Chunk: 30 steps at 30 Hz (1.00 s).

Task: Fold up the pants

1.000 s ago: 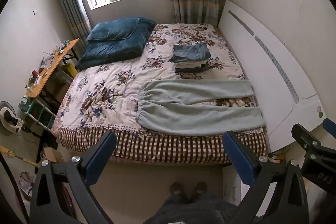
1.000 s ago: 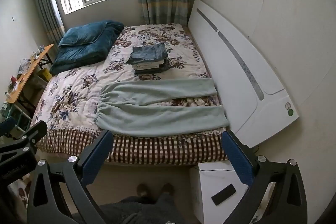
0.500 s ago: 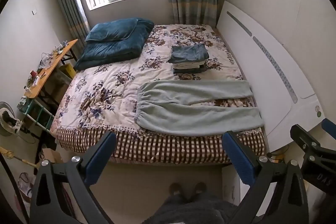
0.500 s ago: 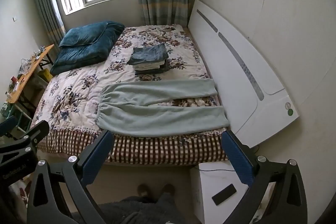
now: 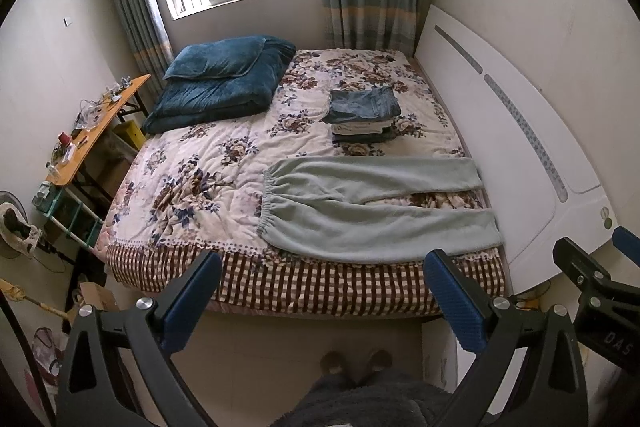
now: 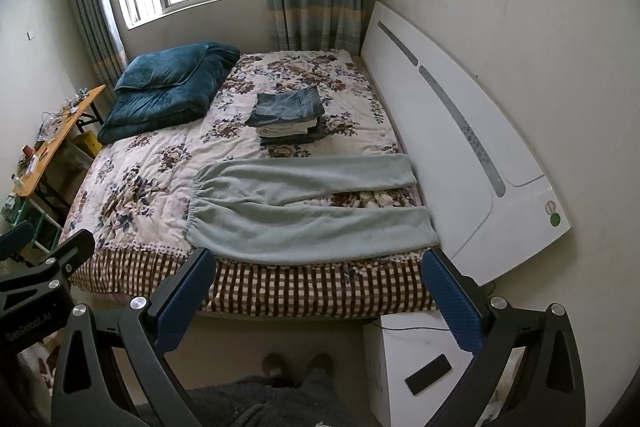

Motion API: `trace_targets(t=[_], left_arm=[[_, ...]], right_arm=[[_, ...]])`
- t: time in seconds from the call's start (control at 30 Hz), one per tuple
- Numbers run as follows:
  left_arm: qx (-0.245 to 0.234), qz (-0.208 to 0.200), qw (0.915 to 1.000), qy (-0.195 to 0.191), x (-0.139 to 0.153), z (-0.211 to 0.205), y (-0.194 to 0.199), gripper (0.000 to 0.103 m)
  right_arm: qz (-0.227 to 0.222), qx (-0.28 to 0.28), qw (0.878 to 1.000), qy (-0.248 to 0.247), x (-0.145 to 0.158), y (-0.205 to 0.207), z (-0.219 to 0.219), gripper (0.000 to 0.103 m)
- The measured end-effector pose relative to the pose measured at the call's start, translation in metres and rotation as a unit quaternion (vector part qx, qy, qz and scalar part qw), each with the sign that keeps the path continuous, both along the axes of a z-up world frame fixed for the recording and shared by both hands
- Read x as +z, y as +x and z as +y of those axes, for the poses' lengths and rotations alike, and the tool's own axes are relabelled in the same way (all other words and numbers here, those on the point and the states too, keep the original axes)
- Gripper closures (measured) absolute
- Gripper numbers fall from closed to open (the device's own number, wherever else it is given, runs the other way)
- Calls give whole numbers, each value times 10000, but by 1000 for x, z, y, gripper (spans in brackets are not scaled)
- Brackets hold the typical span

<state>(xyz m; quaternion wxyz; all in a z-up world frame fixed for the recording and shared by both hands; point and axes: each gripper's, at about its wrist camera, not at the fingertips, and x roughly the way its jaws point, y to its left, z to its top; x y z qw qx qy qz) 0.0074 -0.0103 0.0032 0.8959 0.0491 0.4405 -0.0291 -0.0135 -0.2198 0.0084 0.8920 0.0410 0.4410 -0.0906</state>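
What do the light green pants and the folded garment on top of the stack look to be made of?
Pants: probably fleece or soft knit; matte, slightly fuzzy surface, gathered elastic waistband. Top garment on the folded stack: likely denim; faded blue with a visible seamed edge. Both are judged by look only.

The pants (image 5: 376, 211) (image 6: 308, 211) are pale grey-green fleece, spread flat and unfolded along the near edge of the bed (image 5: 192, 179). The gathered elastic waistband points to 9 o'clock and both legs run toward 3 o'clock, parted in a narrow V, cuffs ending beside the white headboard (image 5: 520, 131).
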Motion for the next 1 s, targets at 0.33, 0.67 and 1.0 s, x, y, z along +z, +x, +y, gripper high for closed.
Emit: trace_targets(t=[0.33,0.67,1.0], left_arm=[[-14,29,10000,-50,0,7,1,0],[0,-2,10000,-34,2,7,4,0],[1,-11,10000,-56,3,8,7,0]], right_arm=[[13,-4,10000,-17,1,4,0,0],[-20,-9,10000,-8,0,10,-1,0],[-68,-30,10000,0,4,11,-2,0]])
